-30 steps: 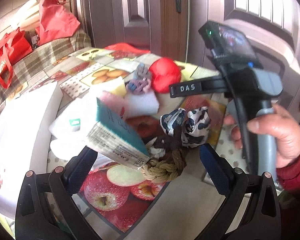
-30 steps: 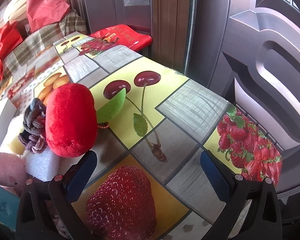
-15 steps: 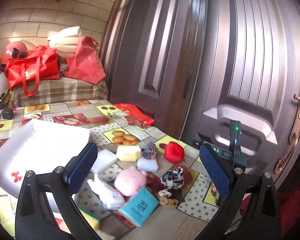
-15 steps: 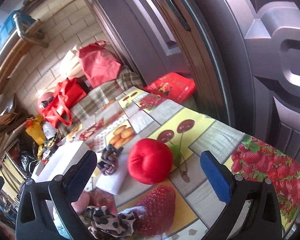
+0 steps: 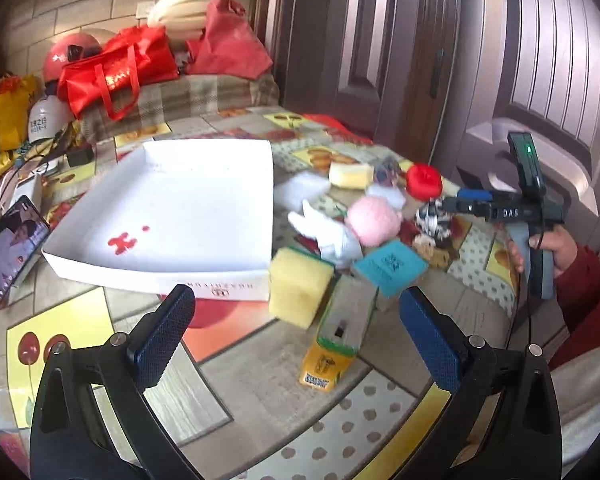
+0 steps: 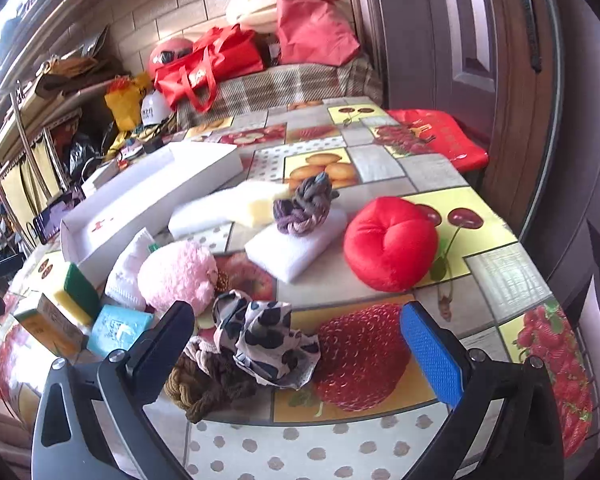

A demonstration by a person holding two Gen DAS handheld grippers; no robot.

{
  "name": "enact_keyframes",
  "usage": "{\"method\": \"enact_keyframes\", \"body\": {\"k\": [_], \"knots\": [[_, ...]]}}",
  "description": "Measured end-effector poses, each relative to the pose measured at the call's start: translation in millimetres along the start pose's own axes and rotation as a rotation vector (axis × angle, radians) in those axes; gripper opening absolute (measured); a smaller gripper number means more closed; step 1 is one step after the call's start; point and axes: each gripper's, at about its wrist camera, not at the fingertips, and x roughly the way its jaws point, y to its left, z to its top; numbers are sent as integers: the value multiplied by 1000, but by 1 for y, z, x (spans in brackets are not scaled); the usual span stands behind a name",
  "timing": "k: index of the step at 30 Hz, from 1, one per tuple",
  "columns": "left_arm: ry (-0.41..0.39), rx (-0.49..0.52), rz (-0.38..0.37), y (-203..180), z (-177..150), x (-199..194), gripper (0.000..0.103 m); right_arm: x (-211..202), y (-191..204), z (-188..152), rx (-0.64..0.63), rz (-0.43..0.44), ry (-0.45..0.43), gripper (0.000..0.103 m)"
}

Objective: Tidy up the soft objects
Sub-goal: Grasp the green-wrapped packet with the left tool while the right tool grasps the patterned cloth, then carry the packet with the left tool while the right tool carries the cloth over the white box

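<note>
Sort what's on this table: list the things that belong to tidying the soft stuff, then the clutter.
Job: white tray, red plush, pink pompom, spotted scarf, knotted rope, yellow sponge, white foam block.

Clutter: phone, red bags, helmet.

White letters "DAS" stand on the black body of the right claw (image 5: 466, 200). The print on the white box (image 5: 220, 286) is upside down and unreadable.
</note>
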Motion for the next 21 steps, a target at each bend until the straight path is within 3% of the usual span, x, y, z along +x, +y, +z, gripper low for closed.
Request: {"method": "enact_keyframes", "body": {"k": [5, 7, 9, 13, 14, 15, 16, 17, 21], "knots": [[76, 77, -52, -23, -5, 17, 95, 10, 2, -1, 33, 45, 56, 94], [107, 89, -49, -25, -6, 25, 85, 17, 2, -1, 32, 54, 84, 83], [150, 77, -64, -25, -8, 34, 65, 25, 2, -2, 41, 69, 124, 64], [193, 93, -76, -29, -13, 42, 60, 30, 3, -5, 27, 60, 146, 58], [194, 97, -79, -30, -14, 42, 54, 30, 3, -5, 21, 58, 147, 51], [197, 100, -81, -30, -14, 43, 35, 30, 3, -5, 16, 63, 152, 30], [202, 98, -77, -29, -13, 45, 27, 32, 2, -4, 15, 67, 160, 29], [200, 91, -78, -28, -13, 45, 25, 30, 2, -4, 17, 69, 150, 27], [165, 94, -62, -24, -14, 37, 24, 12, -5, 1, 42, 50, 54, 24]]}}
